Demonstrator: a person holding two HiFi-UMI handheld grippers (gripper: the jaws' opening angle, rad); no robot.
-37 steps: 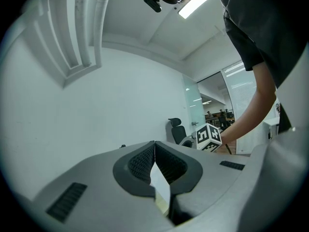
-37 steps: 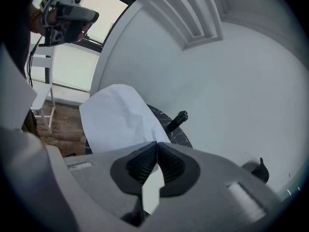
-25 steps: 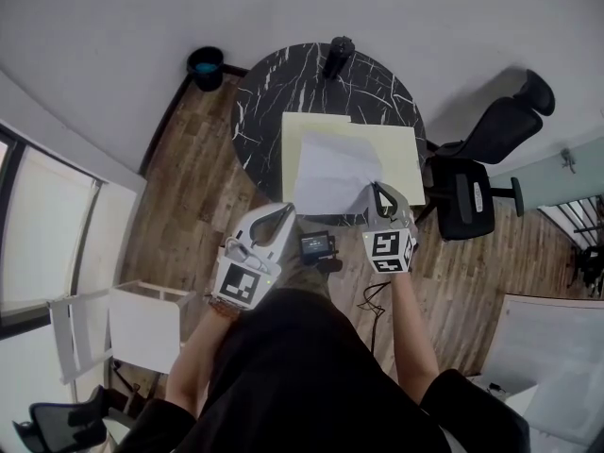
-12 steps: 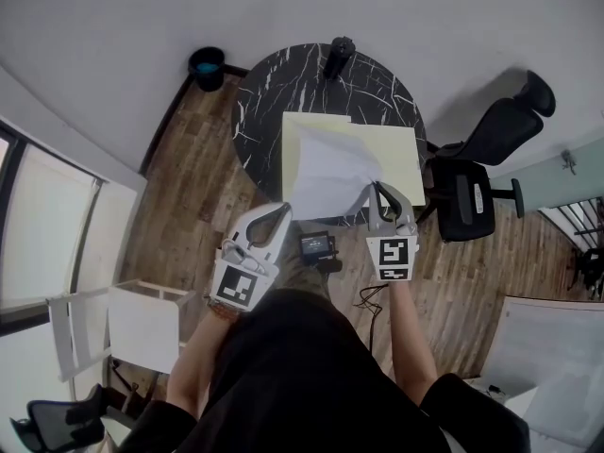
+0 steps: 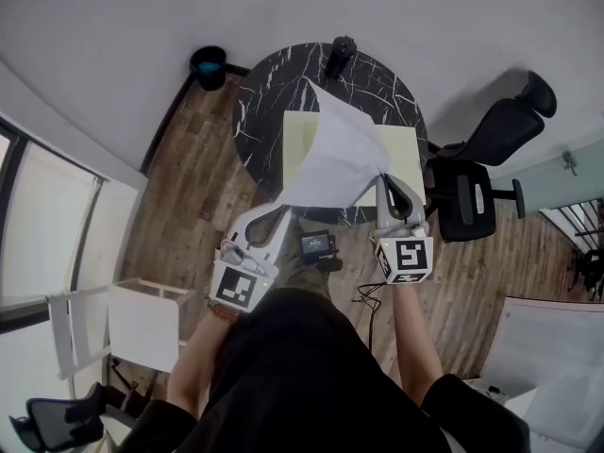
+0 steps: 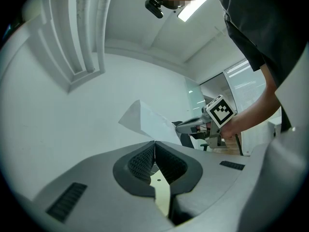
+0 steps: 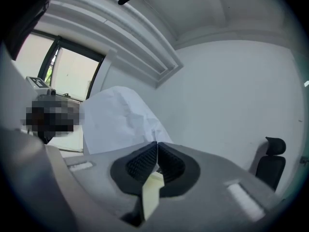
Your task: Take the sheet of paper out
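A round table [image 5: 283, 83] of black stone with white veins fills the upper middle of the head view. A black cylinder [image 5: 338, 57] stands at its far rim. A dark bin [image 5: 206, 67] sits on the plank floor [image 5: 198, 177] to the upper left, and a black office chair [image 5: 481, 154] crowds the table's right edge. On the tabletop lies a flat, pale yellow folder [image 5: 404, 154]. Most of it is hidden behind the sheet of paper [image 5: 340, 154], which is white, thin and slightly creased. The sheet is lifted clear of the folder and slopes up to a point near the table's centre. The right gripper [image 5: 383, 181], at the sheet's lower right corner, has its ribbed black pads pinched together on that corner. In its own view the paper billows up straight from the closed tips. The left gripper [image 5: 282, 211] hangs at the table's near edge, lower left of the sheet, with its jaws pressed together and nothing between them. A small black device [image 5: 318, 245] sits between the two grippers. A white frame-like piece of furniture [image 5: 123, 324] stands at the lower left.
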